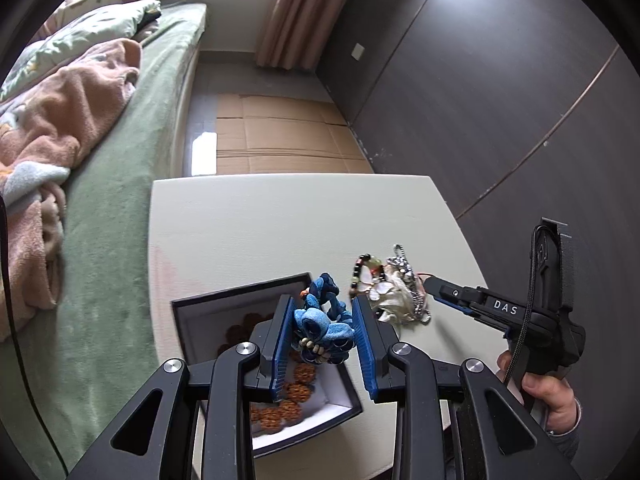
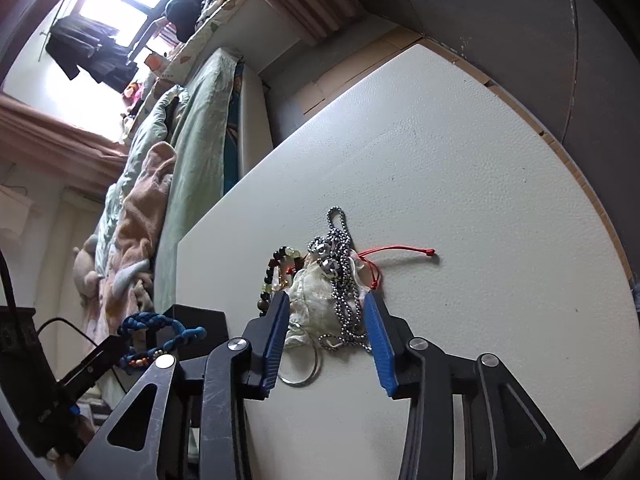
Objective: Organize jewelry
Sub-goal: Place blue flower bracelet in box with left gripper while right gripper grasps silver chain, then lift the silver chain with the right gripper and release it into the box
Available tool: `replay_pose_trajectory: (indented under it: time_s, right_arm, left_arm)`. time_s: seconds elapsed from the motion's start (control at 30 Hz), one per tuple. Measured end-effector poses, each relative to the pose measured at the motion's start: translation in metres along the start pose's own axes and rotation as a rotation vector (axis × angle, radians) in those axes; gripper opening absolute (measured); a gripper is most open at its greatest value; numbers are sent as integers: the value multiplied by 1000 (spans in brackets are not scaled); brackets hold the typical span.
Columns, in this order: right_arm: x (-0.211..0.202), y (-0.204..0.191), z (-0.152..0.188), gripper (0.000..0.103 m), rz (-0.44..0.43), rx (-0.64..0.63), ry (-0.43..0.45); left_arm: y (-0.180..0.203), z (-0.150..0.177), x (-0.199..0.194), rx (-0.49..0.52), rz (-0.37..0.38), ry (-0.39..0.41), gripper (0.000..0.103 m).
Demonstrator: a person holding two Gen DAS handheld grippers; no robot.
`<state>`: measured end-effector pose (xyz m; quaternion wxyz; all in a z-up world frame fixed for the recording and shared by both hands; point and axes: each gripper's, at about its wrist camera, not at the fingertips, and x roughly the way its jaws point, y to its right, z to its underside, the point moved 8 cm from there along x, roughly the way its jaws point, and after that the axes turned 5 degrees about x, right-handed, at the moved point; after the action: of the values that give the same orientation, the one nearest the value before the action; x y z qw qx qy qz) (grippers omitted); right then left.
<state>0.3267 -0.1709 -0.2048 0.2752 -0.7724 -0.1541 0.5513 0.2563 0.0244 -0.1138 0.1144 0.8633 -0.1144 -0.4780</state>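
Left gripper (image 1: 322,332) clamps knotted blue braided bracelet (image 1: 320,320) above dark open box (image 1: 188,312); right gripper (image 2: 326,320) spread wide around ball chain (image 2: 344,280), beaded heap on pebbled white table (image 2: 460,184)

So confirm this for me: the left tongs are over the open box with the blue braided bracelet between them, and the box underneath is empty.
Not empty. The left wrist view shows brown carved beads lying inside the open box. The rest holds: the left tongs sit over that box with the blue braided bracelet between them.
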Motion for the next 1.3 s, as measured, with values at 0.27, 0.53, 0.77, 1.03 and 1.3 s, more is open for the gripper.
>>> replay_pose_trajectory:
  time_s: [0.27, 0.53, 0.77, 1.03, 1.3]
  right_arm:
    - [12, -11, -7, 38, 42, -58, 32]
    - [32, -12, -11, 26, 130, -99, 18]
    - [25, -11, -12, 14, 157, -115, 43]
    - [-17, -33, -10, 14, 89, -124, 112]
    - [-82, -79, -4, 14, 13, -187, 214]
  left_arm:
    - [-28, 6, -2, -50, -14, -15, 31]
    - [-42, 4, -2, -70, -46, -21, 61]
    - [-49, -1, -11, -103, -29, 10, 66]
    - [-50, -3, -20, -116, -12, 27, 66]
    - [-46, -10, -36, -111, 12, 79, 66]
